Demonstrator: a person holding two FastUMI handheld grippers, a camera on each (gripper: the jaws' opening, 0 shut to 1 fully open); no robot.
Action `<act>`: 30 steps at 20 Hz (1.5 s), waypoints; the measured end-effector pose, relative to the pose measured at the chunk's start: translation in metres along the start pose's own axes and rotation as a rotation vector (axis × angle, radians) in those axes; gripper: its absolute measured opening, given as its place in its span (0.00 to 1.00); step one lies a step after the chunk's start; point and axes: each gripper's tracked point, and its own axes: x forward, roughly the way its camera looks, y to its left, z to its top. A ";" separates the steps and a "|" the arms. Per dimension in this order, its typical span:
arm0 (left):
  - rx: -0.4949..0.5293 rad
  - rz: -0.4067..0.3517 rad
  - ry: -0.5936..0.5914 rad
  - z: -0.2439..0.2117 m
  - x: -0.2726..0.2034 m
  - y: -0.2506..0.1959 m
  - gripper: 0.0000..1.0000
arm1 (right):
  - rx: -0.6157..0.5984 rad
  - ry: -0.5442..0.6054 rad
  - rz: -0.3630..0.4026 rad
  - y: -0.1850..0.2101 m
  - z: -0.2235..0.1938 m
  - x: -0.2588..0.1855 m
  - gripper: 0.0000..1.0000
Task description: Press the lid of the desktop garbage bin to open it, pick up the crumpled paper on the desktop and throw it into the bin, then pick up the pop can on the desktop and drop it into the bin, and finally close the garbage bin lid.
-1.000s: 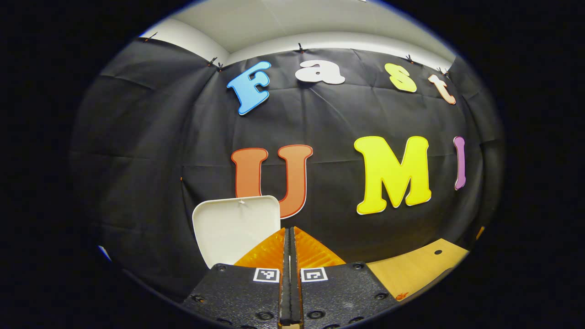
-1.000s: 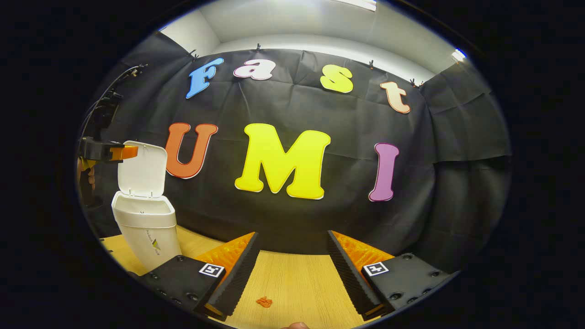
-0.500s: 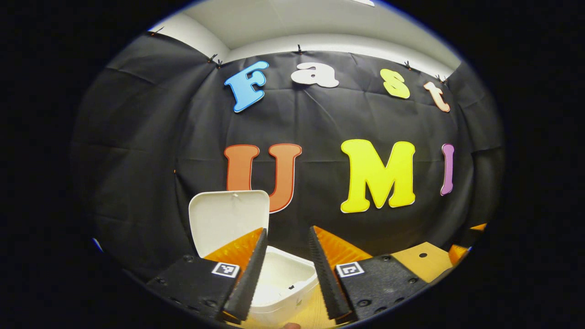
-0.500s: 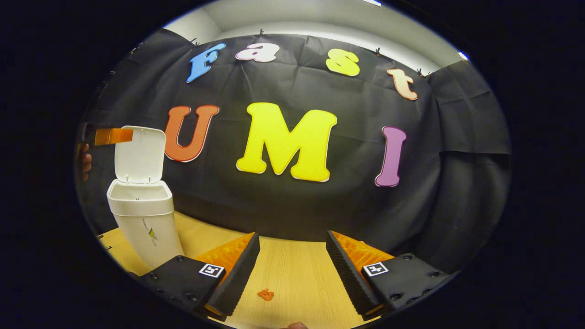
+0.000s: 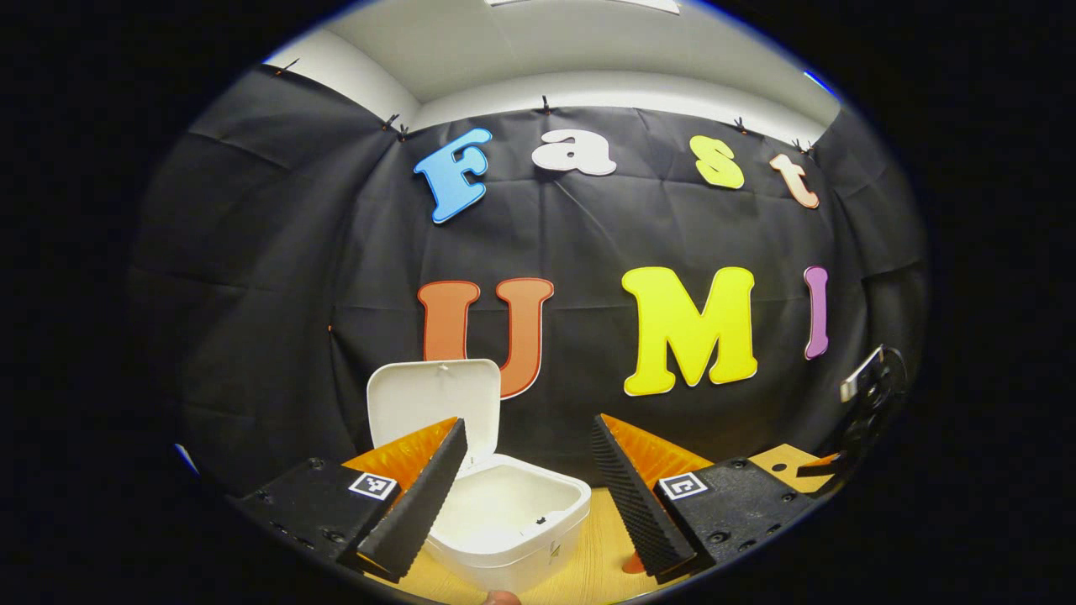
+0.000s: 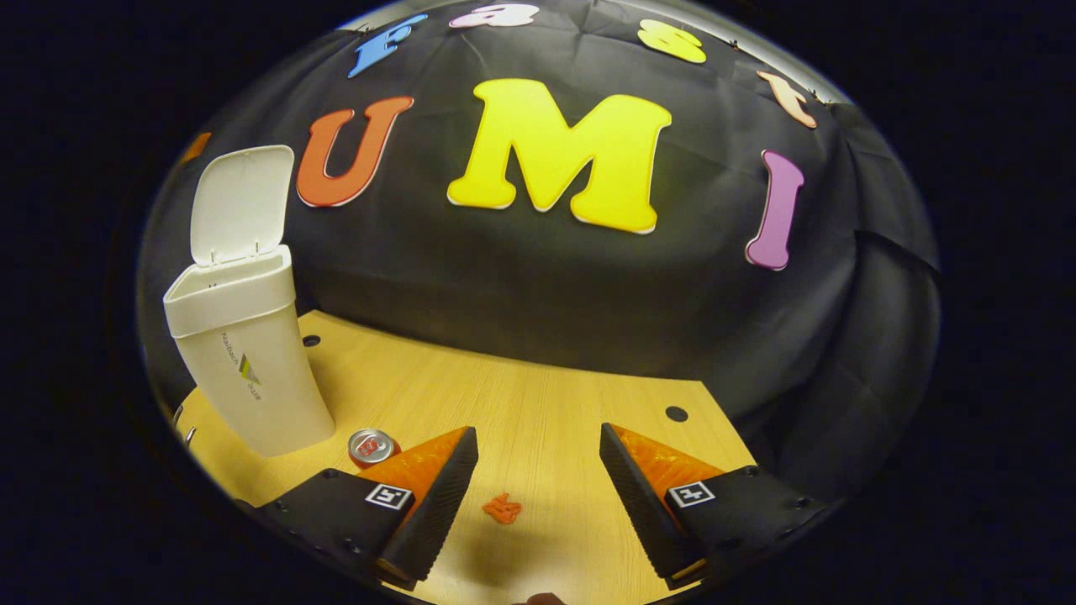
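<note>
The white bin (image 5: 504,521) stands on the wooden table with its lid (image 5: 433,403) swung up and back. My left gripper (image 5: 527,425) hangs open just above the bin's mouth, nothing between its fingers. In the right gripper view the bin (image 6: 244,361) is at the far left, lid (image 6: 231,202) upright. A red pop can (image 6: 371,445) stands upright by the bin's base, just beyond my left-hand finger. A small orange crumpled scrap (image 6: 502,507) lies on the table below the gap of my open right gripper (image 6: 538,431), which is tilted down over it.
The wooden table (image 6: 521,378) runs back to the black cloth wall and has two small round holes (image 6: 676,413). The other gripper (image 5: 866,412) shows at the far right edge of the left gripper view.
My left gripper went from shut to open and now looks down into the open bin. My right gripper tilted down toward the table, bringing the can into view.
</note>
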 end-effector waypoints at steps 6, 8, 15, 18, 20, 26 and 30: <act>-0.015 -0.017 -0.012 0.004 -0.011 -0.004 0.97 | 0.019 0.292 0.026 0.012 -0.069 0.047 0.95; -0.011 -0.025 -0.003 0.003 -0.014 -0.006 0.97 | 0.013 0.392 0.036 0.015 -0.095 0.053 0.93; -0.022 -0.043 0.046 -0.010 -0.021 -0.010 0.97 | 0.053 0.650 0.067 0.028 -0.151 0.076 0.95; -0.018 -0.040 0.070 -0.016 -0.026 -0.009 0.97 | 0.064 0.728 0.052 0.027 -0.171 0.081 0.95; -0.024 -0.036 0.073 -0.017 -0.029 -0.008 0.97 | 0.089 0.766 0.058 0.027 -0.178 0.084 0.95; -0.037 -0.031 0.116 -0.030 -0.035 -0.008 0.97 | 0.109 0.812 0.080 0.026 -0.189 0.089 0.78; -0.047 -0.026 0.141 -0.038 -0.040 -0.009 0.97 | 0.113 0.795 0.097 0.020 -0.185 0.088 0.45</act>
